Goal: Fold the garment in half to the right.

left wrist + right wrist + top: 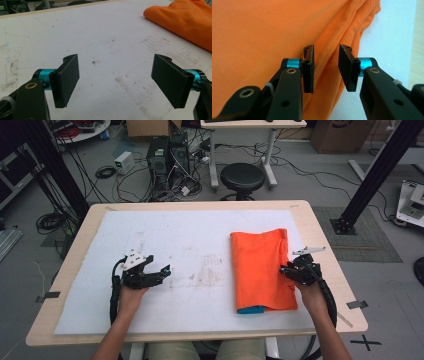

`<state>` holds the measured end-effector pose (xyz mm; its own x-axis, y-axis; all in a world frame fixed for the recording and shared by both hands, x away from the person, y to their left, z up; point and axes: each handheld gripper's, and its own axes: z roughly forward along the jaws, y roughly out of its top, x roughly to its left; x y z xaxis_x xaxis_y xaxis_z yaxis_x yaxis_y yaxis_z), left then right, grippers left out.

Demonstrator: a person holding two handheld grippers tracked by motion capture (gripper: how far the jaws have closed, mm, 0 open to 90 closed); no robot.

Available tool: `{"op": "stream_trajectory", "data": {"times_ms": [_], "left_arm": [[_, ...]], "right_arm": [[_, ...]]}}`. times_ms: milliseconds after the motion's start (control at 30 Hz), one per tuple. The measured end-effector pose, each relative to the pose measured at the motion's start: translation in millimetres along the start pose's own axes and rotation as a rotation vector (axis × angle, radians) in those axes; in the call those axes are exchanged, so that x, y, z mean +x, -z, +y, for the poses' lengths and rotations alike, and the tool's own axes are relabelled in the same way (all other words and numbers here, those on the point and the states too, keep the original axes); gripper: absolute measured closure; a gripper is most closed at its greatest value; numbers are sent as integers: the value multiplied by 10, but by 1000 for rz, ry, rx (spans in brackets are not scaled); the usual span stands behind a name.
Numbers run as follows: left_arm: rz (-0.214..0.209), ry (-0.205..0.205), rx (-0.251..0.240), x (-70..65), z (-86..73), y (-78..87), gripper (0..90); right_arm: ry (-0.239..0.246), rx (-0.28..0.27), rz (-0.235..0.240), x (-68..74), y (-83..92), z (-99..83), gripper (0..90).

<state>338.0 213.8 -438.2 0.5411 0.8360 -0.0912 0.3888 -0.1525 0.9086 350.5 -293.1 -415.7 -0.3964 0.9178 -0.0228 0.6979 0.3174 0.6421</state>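
A folded orange cloth (pixel 260 270) lies on the right half of the white mat (pixel 175 235), with a strip of blue fabric (pixel 250 310) peeking out at its near end. My right gripper (pixel 286 269) sits at the cloth's right edge. In the right gripper view its jaws (pixel 325 70) stand a little apart over the layered edge of the cloth (pixel 262 37), and the pads do not press on it. My left gripper (pixel 162 272) rests low over the bare mat on the left, jaws wide open (pixel 115 82) with nothing between them. The cloth (pixel 185 22) lies far off to its right.
The mat covers most of a light wooden table (pixel 320 220) and carries dirty smudges (pixel 207 272) at its middle. Beyond the far edge stand a black stool (pixel 242 177), a computer tower (pixel 165 155) and loose floor cables. Black frame posts (pixel 380 170) rise at both sides.
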Motion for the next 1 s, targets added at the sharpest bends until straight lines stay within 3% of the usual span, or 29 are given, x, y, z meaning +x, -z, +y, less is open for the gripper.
{"op": "stream_trajectory", "data": {"times_ms": [100, 133, 300, 467, 533, 667, 867, 1000], "left_arm": [[3, 4, 5, 6, -9, -4, 226], [3, 5, 8, 8, -14, -4, 226], [6, 11, 12, 15, -24, -8, 227], [10, 18, 13, 14, -26, -11, 227], [10, 14, 16, 8, -25, -14, 227], [10, 15, 17, 6, -27, -23, 227], [9, 16, 22, 2, -28, -28, 227], [8, 15, 24, 0, -27, -28, 227]], "right_arm": [[-7, 6, 25, -14, -15, -28, 864], [-3, 8, 28, -19, -8, -36, 880], [0, -11, 8, -96, 90, -54, 892], [-36, -12, -32, -213, 182, -106, 891], [-44, -9, -29, -224, 167, -130, 872], [-62, -44, -1, -187, 200, -161, 728], [20, -39, -8, -49, 327, -217, 679], [29, -31, -13, 24, 417, -304, 668]]}}
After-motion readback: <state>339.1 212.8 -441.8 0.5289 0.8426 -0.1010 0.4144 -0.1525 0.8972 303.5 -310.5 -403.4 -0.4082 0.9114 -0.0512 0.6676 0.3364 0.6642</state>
